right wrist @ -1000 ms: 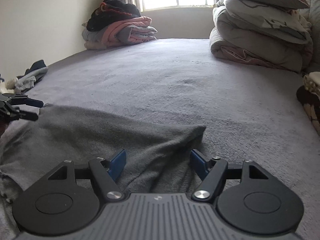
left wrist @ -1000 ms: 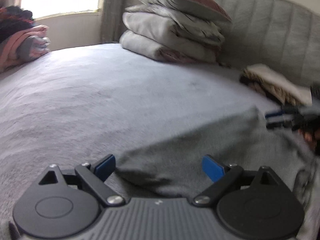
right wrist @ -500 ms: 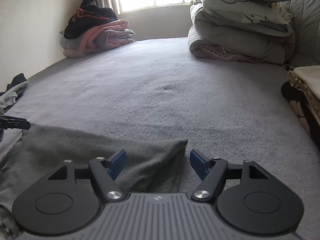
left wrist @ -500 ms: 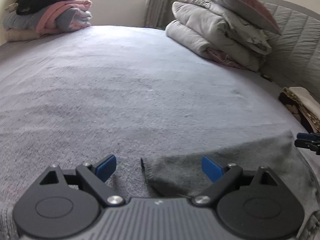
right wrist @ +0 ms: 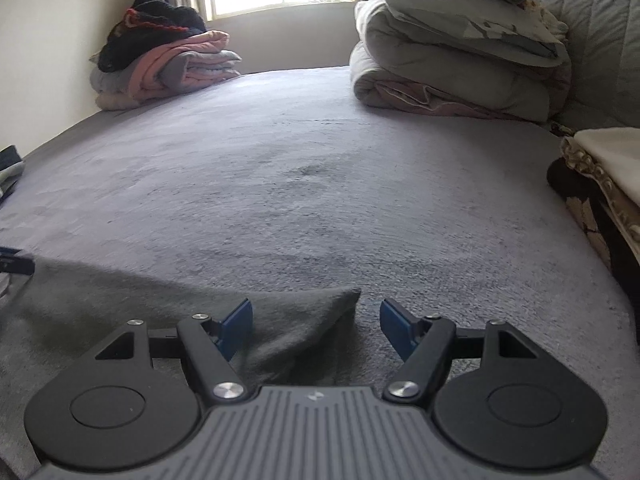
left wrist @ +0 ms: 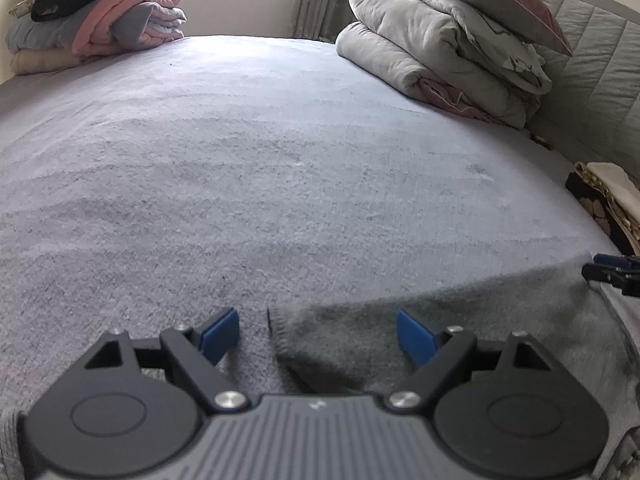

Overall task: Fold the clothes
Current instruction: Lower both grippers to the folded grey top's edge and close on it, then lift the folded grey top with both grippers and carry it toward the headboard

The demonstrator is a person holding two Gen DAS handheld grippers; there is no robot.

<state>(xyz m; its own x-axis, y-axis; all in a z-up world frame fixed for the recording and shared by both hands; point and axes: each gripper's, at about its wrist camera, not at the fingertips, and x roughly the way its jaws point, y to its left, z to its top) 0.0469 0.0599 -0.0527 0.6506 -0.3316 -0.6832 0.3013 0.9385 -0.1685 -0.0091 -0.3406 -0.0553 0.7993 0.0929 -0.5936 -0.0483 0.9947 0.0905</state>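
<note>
I see the grey garment (left wrist: pixel 460 320) lying flat on the bed (left wrist: pixel 280 160). My left gripper (left wrist: pixel 318 334) has just been narrowing, yet its jaws stand apart over one corner, pressing nothing. My right gripper (right wrist: pixel 316 326) is spread over the other corner, its pads clear of cloth. Folded bedding (right wrist: pixel 460 60) is stacked by the headboard.

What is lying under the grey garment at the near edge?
The grey garment lies flat on the lavender bedcover, which shows all around it. Whatever is beneath the cloth itself is covered and cannot be seen.
</note>
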